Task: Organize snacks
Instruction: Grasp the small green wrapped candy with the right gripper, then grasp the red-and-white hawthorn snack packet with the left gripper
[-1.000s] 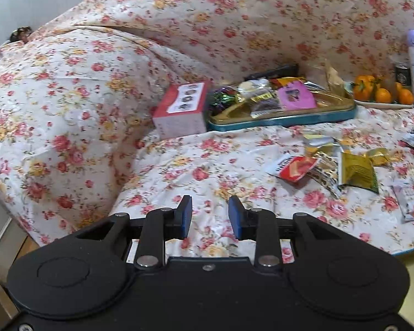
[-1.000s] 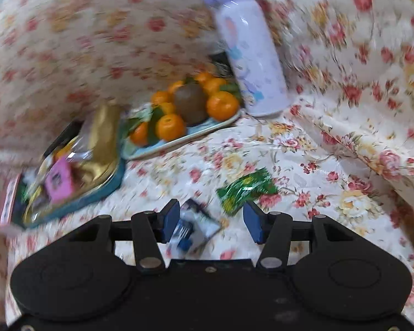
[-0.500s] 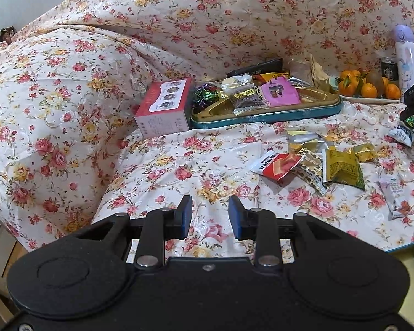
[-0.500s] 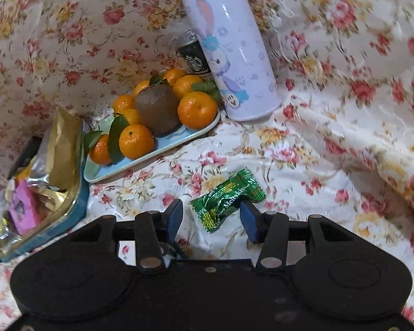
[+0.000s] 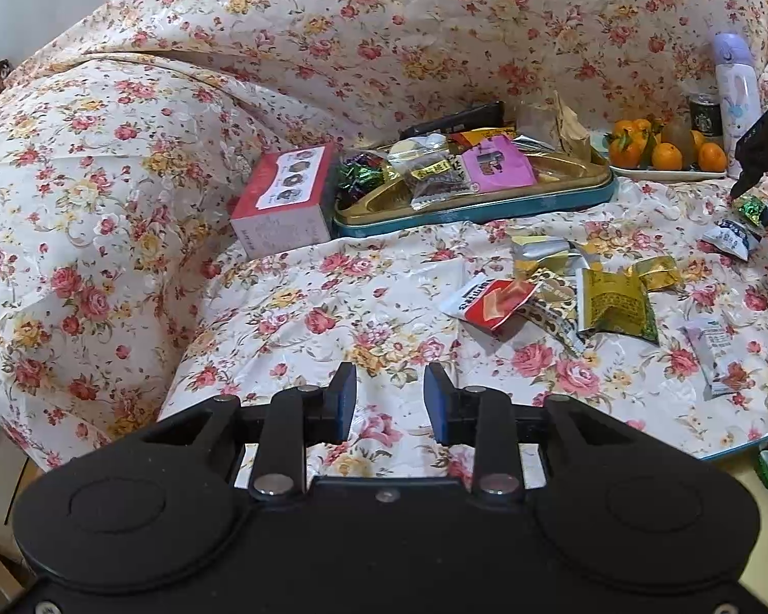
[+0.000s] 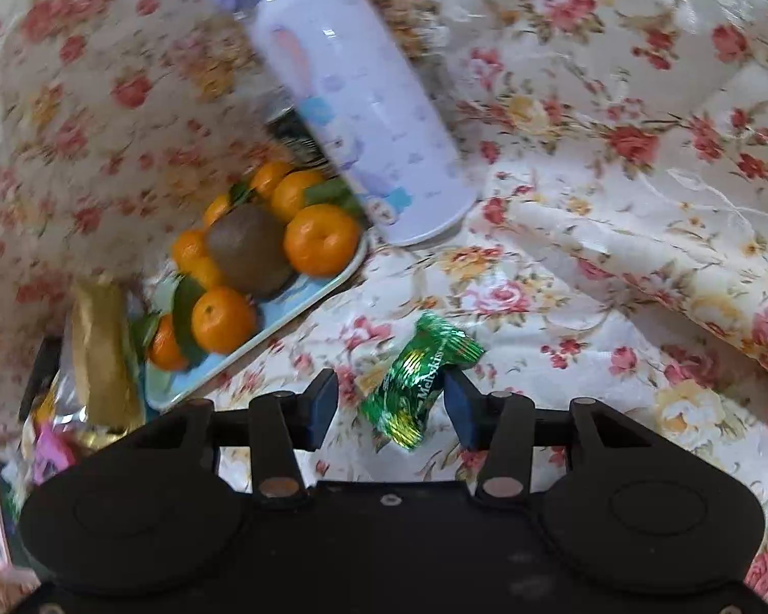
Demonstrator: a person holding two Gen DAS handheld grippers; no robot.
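I judge several packets already sit in the gold-lined teal tin tray, many wrappers remain loose, and my right gripper stands wide around the green foil candy, left gripper narrowly open, empty

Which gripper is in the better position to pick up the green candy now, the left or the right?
Right. The right gripper is open with the green candy between its fingers. The left gripper hangs open over bare floral cover, far from it.

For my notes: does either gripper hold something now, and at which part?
Nothing is held. The right gripper is open around the green candy, which lies on the cloth, not clamped. The left gripper is open and empty.
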